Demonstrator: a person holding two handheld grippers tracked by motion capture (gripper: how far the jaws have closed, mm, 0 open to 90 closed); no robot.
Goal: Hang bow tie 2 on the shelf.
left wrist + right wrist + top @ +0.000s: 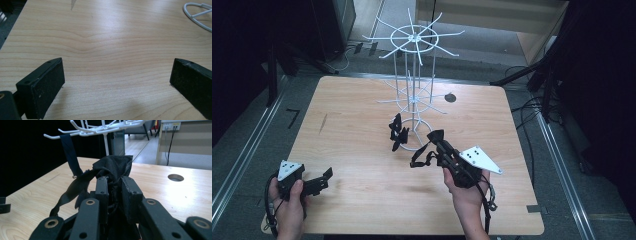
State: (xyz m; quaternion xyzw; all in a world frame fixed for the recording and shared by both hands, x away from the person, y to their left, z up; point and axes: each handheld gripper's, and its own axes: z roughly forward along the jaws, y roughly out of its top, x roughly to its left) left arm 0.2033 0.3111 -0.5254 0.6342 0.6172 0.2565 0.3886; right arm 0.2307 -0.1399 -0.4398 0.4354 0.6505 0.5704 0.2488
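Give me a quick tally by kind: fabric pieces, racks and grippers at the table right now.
Black fabric pieces: 2, one pinched in the right gripper, one hanging on the rack
White wire rack: 1
Grippers: 2, counting the left gripper
Total: 5

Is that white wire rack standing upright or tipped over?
Upright: the white wire rack stands on its ring base on the table, its pole vertical.

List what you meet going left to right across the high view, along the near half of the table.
Left claw, open over bare wood → black fabric piece hanging on the white wire rack → right claw, shut on a black strappy cloth → grey three-cornered plate.
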